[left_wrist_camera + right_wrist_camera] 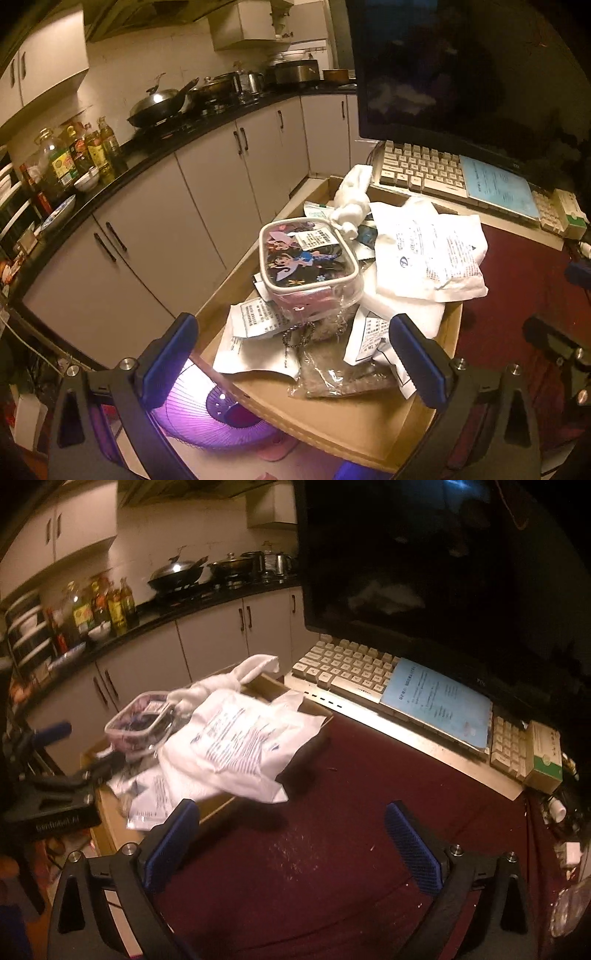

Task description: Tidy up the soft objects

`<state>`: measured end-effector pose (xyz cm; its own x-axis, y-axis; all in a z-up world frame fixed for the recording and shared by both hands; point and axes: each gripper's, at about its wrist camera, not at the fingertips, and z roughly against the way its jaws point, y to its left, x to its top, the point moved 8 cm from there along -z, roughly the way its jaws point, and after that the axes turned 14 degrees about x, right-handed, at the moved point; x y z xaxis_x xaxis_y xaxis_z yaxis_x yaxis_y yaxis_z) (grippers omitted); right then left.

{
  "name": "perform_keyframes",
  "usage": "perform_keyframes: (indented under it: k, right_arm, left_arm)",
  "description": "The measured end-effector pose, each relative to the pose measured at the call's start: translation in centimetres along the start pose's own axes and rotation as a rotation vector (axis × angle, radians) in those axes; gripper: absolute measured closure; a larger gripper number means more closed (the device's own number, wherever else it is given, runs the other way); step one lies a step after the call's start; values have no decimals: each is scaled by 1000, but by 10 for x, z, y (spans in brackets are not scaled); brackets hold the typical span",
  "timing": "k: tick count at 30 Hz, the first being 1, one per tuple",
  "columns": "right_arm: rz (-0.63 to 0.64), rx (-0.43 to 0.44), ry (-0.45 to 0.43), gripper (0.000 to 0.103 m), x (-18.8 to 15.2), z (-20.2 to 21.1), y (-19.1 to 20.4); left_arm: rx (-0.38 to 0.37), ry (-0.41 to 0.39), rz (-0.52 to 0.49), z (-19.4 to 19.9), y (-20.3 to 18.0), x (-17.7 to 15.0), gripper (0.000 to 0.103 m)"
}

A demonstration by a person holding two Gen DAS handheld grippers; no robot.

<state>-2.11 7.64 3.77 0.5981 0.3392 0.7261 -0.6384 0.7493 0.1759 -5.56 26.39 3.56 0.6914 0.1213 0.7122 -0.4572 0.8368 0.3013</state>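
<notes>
We look first at the broad dark-red cloth-covered table (332, 849), bare but for crumbs in front of us, with a black monitor (443, 572) and a cream-keyed keyboard (351, 668) along its far side. At its left edge sits the shallow brown cardboard box (332, 424), and every soft thing we can see is already piled in it: the large white printed plastic mailer bag (236, 746) on top, spilling over the box rim toward the table, a white cloth (354, 195) at the back, the clear zip pouch with cartoon figures (308, 254) in the middle, smaller white labelled packets (258, 325) and a clear bag of grey material (340, 373) in front. We judge the gathering nearly finished; what seems left is tucking the overhanging mailer in. Our left gripper (291, 358) hangs over the front of the pile, jaws wide apart and empty. Our right gripper (291, 845) is over bare table, also spread wide, holding nothing.
</notes>
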Motion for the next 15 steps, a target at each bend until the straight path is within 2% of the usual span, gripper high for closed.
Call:
perform_keyframes:
  k: [5, 15]
  right_arm:
    - [11, 2, -4, 1, -1, 0, 10]
    - [24, 5, -24, 1, 4, 1, 20]
  left_arm:
    - [37, -15, 13, 4, 9, 2, 0]
    - [33, -14, 8, 7, 9, 1, 0]
